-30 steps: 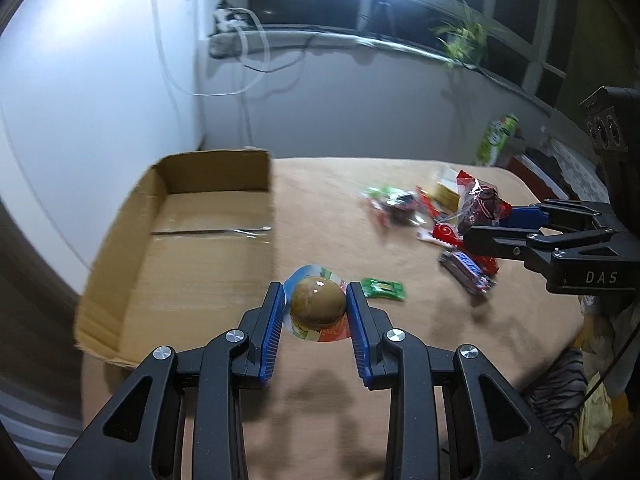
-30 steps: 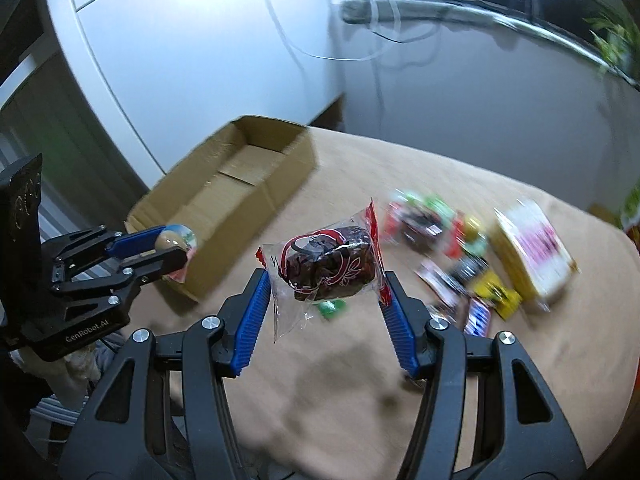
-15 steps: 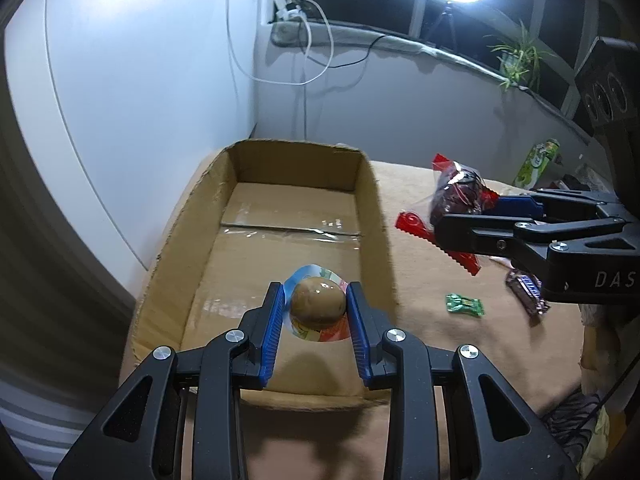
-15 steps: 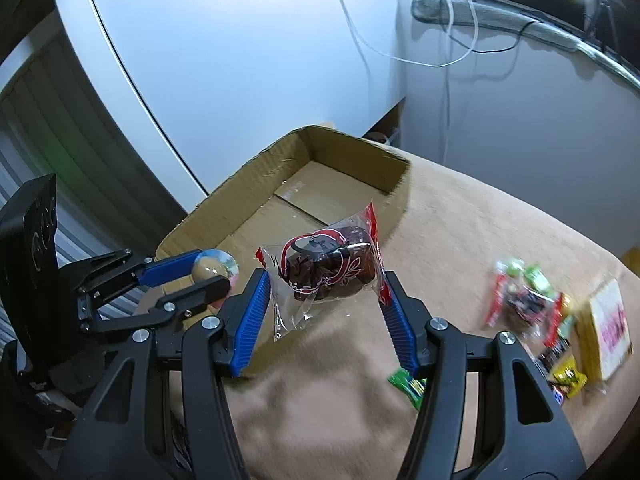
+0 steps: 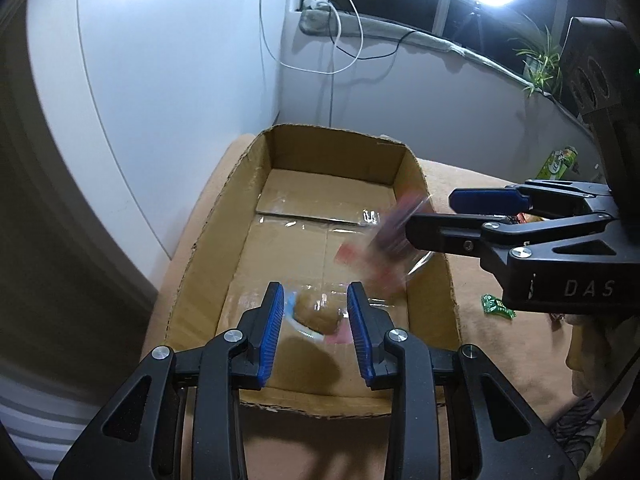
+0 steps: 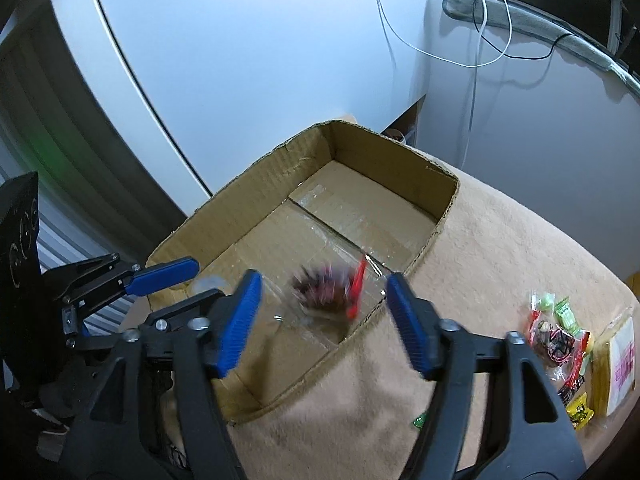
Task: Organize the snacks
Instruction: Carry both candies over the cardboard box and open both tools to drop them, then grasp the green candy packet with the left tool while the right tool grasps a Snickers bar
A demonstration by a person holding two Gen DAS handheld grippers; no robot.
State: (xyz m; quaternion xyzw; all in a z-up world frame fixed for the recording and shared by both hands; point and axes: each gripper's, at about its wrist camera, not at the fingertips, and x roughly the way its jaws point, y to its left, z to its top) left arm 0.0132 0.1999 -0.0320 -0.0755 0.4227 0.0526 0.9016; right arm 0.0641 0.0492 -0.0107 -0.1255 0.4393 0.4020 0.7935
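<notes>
both grippers, left gripper [image 5: 316,328] and right gripper [image 6: 320,320], now spread, empty; half second ago clamped snacks. round snack [image 5: 316,312] and red packet [image 6: 328,292] blurred, dropping into box [image 5: 224,216] near end. pile [image 6: 560,332] remains far right.

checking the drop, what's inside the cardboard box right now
Inside the cardboard box: a round brown snack below the open left gripper, and a blurred red-wrapped snack below the open right gripper. Its near corners are covered.

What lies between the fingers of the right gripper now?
In the right wrist view, a blurred red snack packet, apparently falling free into the cardboard box.
</notes>
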